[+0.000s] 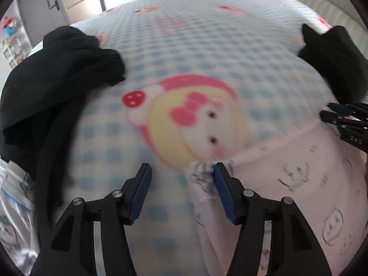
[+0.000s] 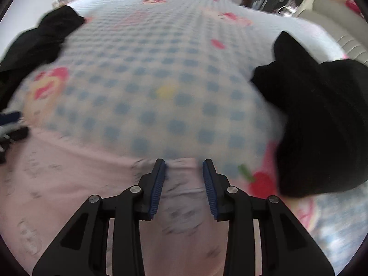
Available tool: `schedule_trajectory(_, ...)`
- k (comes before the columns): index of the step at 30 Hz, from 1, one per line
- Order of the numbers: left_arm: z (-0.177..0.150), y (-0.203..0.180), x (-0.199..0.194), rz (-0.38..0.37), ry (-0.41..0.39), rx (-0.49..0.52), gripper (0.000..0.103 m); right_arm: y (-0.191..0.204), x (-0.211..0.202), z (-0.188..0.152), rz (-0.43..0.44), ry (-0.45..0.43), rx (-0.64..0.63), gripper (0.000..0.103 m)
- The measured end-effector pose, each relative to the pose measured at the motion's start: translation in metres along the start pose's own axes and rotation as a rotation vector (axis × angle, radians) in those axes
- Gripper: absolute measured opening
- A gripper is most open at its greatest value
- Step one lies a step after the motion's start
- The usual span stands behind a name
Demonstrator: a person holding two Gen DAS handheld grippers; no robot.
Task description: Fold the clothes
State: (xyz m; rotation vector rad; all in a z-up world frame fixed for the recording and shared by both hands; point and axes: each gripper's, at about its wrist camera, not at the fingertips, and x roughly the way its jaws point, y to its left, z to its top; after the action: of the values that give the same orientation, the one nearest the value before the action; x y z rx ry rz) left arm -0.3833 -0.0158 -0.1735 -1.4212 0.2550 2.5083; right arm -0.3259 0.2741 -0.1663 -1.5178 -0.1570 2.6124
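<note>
While pink garment (image 1: 287,184) lies spread flat on bed (image 1: 195,46), near edge toward cameras: laid out for folding, far hem straight across blanket. Left gripper (image 1: 182,172): jaws wide apart, holding nothing; bunched corner of garment touching inner face of right-hand pad, rest of gap over bare blanket. Right gripper (image 2: 184,168): jaws partly open, garment's other corner lying between pads, not pinched. Black clothes (image 1: 57,80) heaped left, black pile (image 2: 322,126) right, both apart from garment, likely awaiting turn.
</note>
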Motion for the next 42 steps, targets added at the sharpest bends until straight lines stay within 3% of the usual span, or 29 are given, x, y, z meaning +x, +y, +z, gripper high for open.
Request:
schedule_trajectory(3, 0.006, -0.007, -0.027, -0.005, -0.081, -0.009, 0.054, -0.012, -0.011, 0.007, -0.011, -0.036, 0.08, 0.034)
schedule_trajectory(5, 0.004, -0.022, -0.049, -0.093, -0.132, 0.033, 0.054, -0.011, -0.044, 0.005, 0.073, -0.151, 0.104, 0.034)
schedule_trajectory(7, -0.004, -0.051, -0.055, -0.167, -0.104, 0.133, 0.054, -0.001, -0.062, 0.0, 0.184, -0.165, 0.08, 0.034)
schedule_trajectory(9, -0.012, -0.073, -0.05, -0.216, -0.051, 0.209, 0.052, 0.015, -0.061, -0.004, 0.277, -0.104, 0.031, 0.034)
schedule_trajectory(11, -0.014, -0.083, -0.034, -0.195, -0.01, 0.235, 0.052, 0.039, -0.049, -0.012, 0.351, -0.014, -0.049, 0.034)
schedule_trajectory(15, -0.007, -0.082, -0.007, -0.141, 0.018, 0.195, 0.051, 0.057, -0.023, -0.021, 0.285, 0.028, -0.095, 0.032)
schedule_trajectory(23, 0.012, -0.082, 0.017, -0.063, -0.041, 0.165, 0.056, 0.053, -0.009, -0.013, 0.229, -0.061, -0.049, 0.032)
schedule_trajectory(27, 0.027, -0.066, 0.028, -0.109, -0.017, 0.077, 0.059, 0.049, 0.009, 0.005, 0.256, -0.049, -0.025, 0.031)
schedule_trajectory(31, 0.032, -0.044, 0.001, -0.191, -0.064, -0.005, 0.058, 0.035, -0.005, 0.013, 0.338, -0.049, 0.026, 0.032)
schedule_trajectory(33, 0.031, -0.036, -0.004, -0.207, -0.045, -0.01, 0.058, 0.03, -0.015, 0.013, 0.319, -0.073, 0.024, 0.034)
schedule_trajectory(36, 0.025, -0.037, 0.001, -0.228, 0.003, 0.044, 0.057, 0.028, -0.012, 0.015, 0.324, -0.008, -0.023, 0.034)
schedule_trajectory(37, 0.023, -0.038, 0.003, -0.215, 0.009, 0.063, 0.057, 0.028, -0.008, 0.015, 0.346, 0.017, -0.041, 0.034)
schedule_trajectory(40, 0.019, -0.048, 0.007, -0.091, -0.005, 0.109, 0.06, 0.034, 0.0, 0.013, 0.282, 0.017, -0.086, 0.031)
schedule_trajectory(42, 0.025, -0.046, 0.015, -0.055, 0.008, 0.046, 0.06, 0.033, 0.005, 0.015, 0.225, 0.007, -0.064, 0.031)
